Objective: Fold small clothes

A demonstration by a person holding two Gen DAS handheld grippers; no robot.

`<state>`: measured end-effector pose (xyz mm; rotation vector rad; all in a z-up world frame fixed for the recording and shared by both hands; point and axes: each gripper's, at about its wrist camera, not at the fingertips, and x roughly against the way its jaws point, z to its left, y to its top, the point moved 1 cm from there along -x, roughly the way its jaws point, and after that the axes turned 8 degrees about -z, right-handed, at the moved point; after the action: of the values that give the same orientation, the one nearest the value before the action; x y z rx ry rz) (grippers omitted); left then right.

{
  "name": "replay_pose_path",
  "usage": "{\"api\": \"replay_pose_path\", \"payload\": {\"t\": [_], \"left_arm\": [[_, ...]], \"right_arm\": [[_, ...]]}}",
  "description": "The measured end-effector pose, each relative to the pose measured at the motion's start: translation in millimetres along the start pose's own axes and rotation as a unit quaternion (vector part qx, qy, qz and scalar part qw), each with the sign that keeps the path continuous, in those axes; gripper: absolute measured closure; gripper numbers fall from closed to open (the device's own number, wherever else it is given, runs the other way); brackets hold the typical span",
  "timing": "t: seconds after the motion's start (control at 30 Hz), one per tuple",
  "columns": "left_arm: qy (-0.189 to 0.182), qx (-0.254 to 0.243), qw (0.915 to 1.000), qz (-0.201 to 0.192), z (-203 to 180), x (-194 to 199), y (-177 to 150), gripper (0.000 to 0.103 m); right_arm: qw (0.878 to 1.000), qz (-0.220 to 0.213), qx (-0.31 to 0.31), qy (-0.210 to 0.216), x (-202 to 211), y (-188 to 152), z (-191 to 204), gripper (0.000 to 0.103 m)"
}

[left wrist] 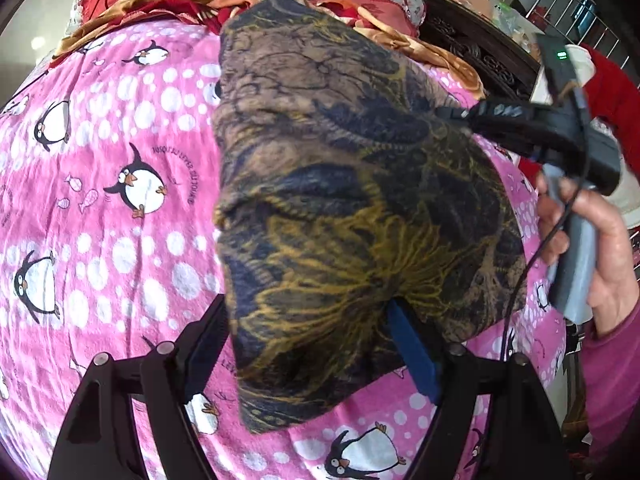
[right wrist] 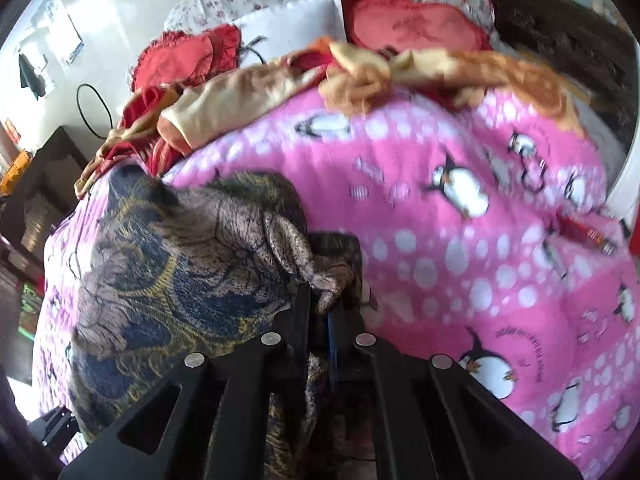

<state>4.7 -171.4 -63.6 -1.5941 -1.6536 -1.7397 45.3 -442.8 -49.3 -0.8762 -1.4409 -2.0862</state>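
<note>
A small garment [left wrist: 340, 208] of dark blue, brown and gold patterned cloth hangs spread over the pink penguin blanket [left wrist: 100, 200]. My left gripper [left wrist: 316, 344] is open, its fingers apart, and the garment's lower edge drapes between them. My right gripper [left wrist: 452, 114] comes in from the right in the left wrist view and pinches the garment's upper right edge. In the right wrist view my right gripper [right wrist: 324, 300] is shut on a bunched corner of the garment [right wrist: 180, 264], which trails off to the left.
Red and orange bedding [right wrist: 240, 92] and a red pillow [right wrist: 412, 24] are heaped at the bed's far end. A dark carved headboard [left wrist: 480, 52] runs along the right. The person's hand [left wrist: 592, 248] holds the right gripper's handle.
</note>
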Motion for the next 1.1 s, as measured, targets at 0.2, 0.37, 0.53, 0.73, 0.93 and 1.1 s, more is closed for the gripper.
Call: {"api": "replay_pose_path", "payload": {"t": [0.2, 0.37, 0.53, 0.73, 0.93, 1.1], "left_arm": [[0.002, 0.005, 1.0, -0.005, -1.5, 5.9, -1.0, 0.021], [0.017, -0.007, 0.9996, -0.021, -7.8, 18.2, 2.6, 0.021], [0.027, -0.018, 0.9989, -0.034, -12.2, 27.4, 7.3, 0.021], [0.033, -0.016, 0.9986, -0.039, -12.2, 32.5, 9.9, 0.021], [0.032, -0.007, 0.9979, -0.055, -12.0, 36.7, 18.7, 0.021], [0.008, 0.01, 0.9979, -0.063, -7.6, 28.6, 32.8, 0.02]], "right_arm": [[0.999, -0.025, -0.001, 0.036, 54.9, 4.3, 12.7, 0.084], [0.994, -0.012, 0.073, 0.08, 76.4, -23.0, 55.9, 0.081], [0.993, 0.022, 0.107, 0.034, 53.7, -54.3, 57.3, 0.081], [0.996, 0.031, 0.079, 0.035, 51.6, -67.2, 33.9, 0.082], [0.996, 0.009, 0.078, 0.036, 82.4, -65.9, 36.3, 0.078], [0.996, 0.037, 0.078, 0.018, 59.9, -81.7, 30.7, 0.069]]}}
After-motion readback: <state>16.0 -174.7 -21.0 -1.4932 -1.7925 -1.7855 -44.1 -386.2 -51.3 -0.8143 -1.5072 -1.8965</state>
